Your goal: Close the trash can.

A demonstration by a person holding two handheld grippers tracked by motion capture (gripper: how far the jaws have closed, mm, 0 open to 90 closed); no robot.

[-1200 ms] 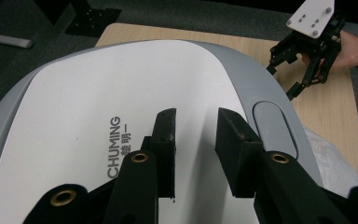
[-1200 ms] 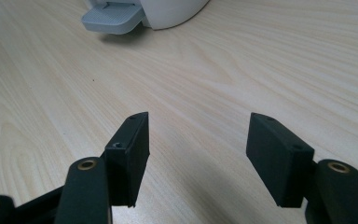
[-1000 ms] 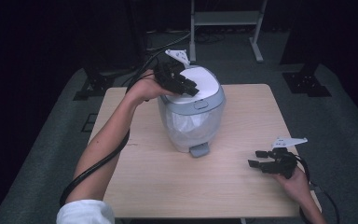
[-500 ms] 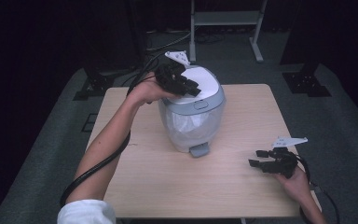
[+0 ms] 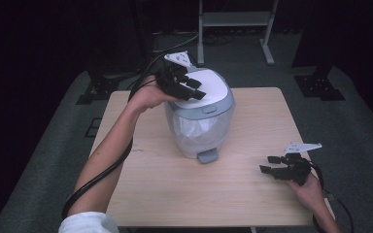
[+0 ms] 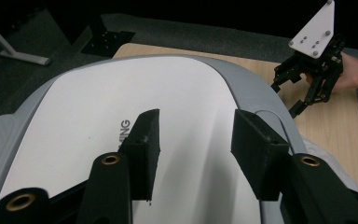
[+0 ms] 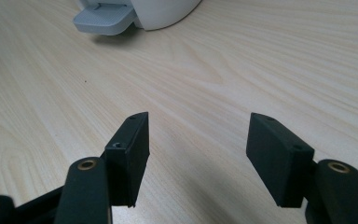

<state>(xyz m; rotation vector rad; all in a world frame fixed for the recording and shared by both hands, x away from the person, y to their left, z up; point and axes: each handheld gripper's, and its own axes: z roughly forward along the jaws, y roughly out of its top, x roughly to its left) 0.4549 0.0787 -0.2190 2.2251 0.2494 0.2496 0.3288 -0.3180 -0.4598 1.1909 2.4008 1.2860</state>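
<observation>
bin: pedal trash bin (image 5: 200,121) at the table (image 5: 252,194) centre, lid (image 5: 212,87) down, liner bag inside
left gripper (image 5: 184,88): over the lid, jaws just opened, holding nothing
right gripper (image 5: 278,171): near the bin's right front, parted, empty
progress: lid looks closed; little seems left

My pedal bin (image 5: 200,127) stands upright near the middle of the wooden table (image 5: 252,194), a touch toward the far edge. Its rounded body is pale grey-white and looks faintly see-through, with something white showing inside. The lid (image 6: 98,116) is down: a flat white panel set in a grey rim, with part of a grey printed word on it. At the foot of the bin, the grey pedal (image 7: 103,20) juts out toward my side, low over the tabletop.
</observation>
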